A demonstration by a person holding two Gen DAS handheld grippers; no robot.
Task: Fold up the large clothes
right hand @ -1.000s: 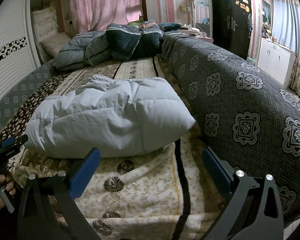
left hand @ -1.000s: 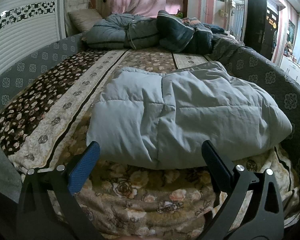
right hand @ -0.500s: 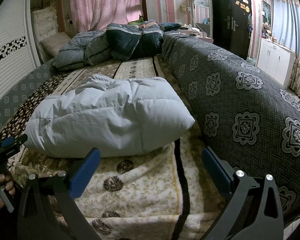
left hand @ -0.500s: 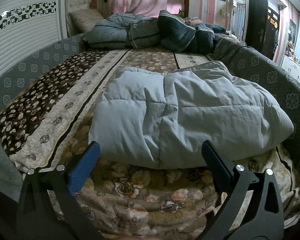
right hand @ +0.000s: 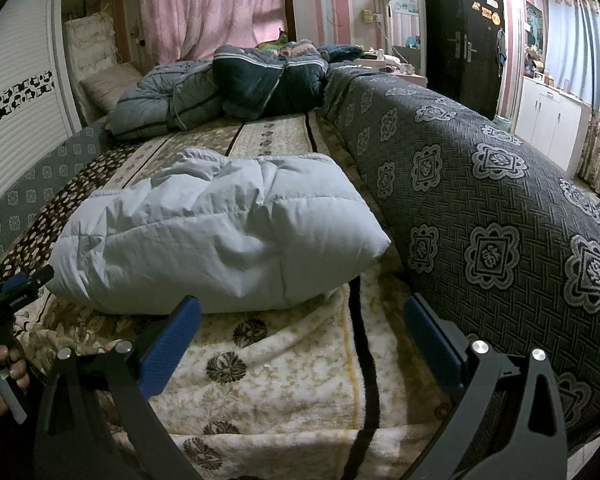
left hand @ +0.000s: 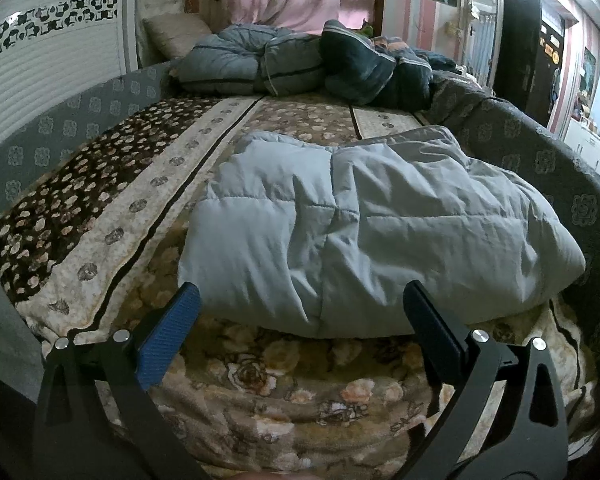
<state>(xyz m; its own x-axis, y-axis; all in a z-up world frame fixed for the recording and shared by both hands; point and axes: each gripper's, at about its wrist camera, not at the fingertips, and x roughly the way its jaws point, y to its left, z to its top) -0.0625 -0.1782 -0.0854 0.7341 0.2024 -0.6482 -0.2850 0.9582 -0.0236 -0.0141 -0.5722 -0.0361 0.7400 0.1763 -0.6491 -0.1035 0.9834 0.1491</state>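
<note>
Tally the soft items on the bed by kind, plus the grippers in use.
Pale grey-blue padded jacket, folded: 1
Striped blue-grey quilts heaped at the far end: at least 2
Beige pillow: 1
Open grippers: 2, left gripper and right gripper
Total: 6

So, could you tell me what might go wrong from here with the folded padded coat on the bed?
1. The pale grey puffy coat looks springy; with both the left gripper and right gripper open and off it, the fold may puff open.
2. It lies against the dark patterned cover on the right, so a gripper reaching in there could snag that instead.
3. The floral blanket beneath is rumpled and could get pinched along with the coat's edge.
</note>
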